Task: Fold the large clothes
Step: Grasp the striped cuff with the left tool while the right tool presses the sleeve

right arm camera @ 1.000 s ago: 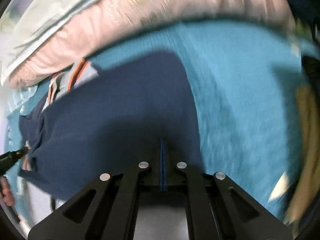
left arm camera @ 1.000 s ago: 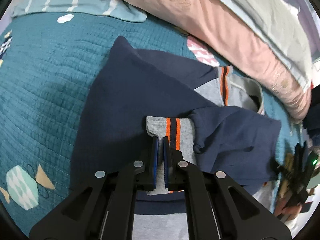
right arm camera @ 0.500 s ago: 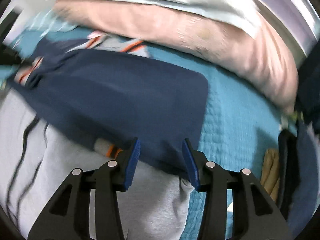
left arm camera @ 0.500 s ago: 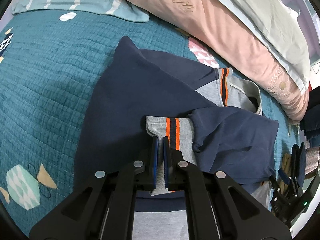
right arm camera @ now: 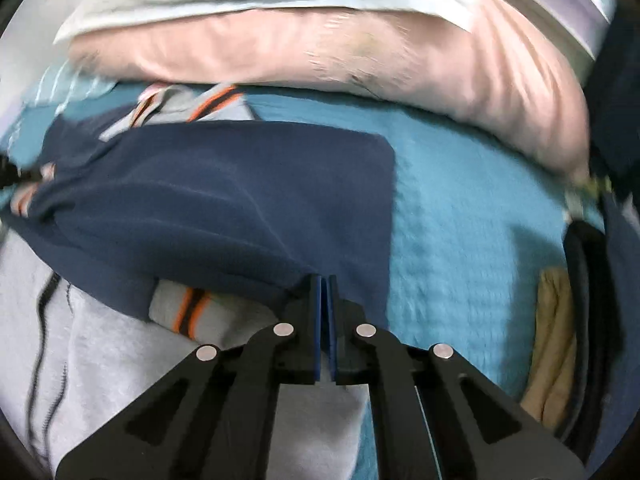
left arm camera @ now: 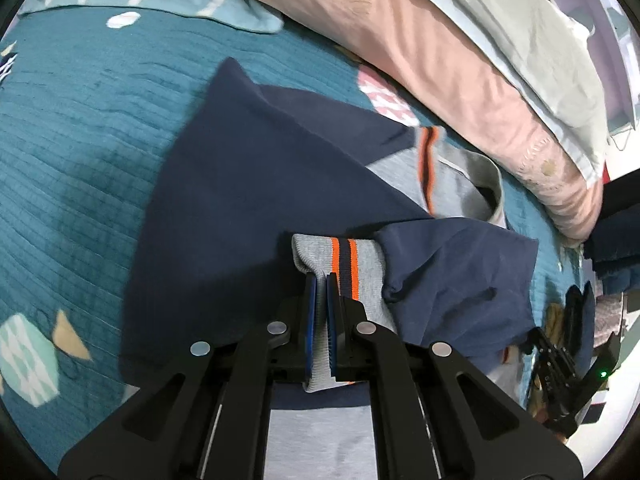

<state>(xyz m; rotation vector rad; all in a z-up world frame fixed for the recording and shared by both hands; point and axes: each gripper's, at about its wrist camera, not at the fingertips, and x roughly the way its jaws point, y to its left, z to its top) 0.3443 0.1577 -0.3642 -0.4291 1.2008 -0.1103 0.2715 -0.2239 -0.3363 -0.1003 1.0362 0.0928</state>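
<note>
A navy and grey sweater (left arm camera: 248,216) lies partly folded on the teal bed (left arm camera: 80,140), below a pink pillow (left arm camera: 420,40). The left claw (left arm camera: 321,280) is clamped on the grey cuff (left arm camera: 340,260) with orange stripes, which rests on the navy body. The right claw (right arm camera: 324,280) has its jaws together, pinching the edge of the navy sleeve (right arm camera: 224,200) that lies across the grey front (right arm camera: 120,360); a second striped cuff (right arm camera: 192,312) peeks out just left of it.
</note>
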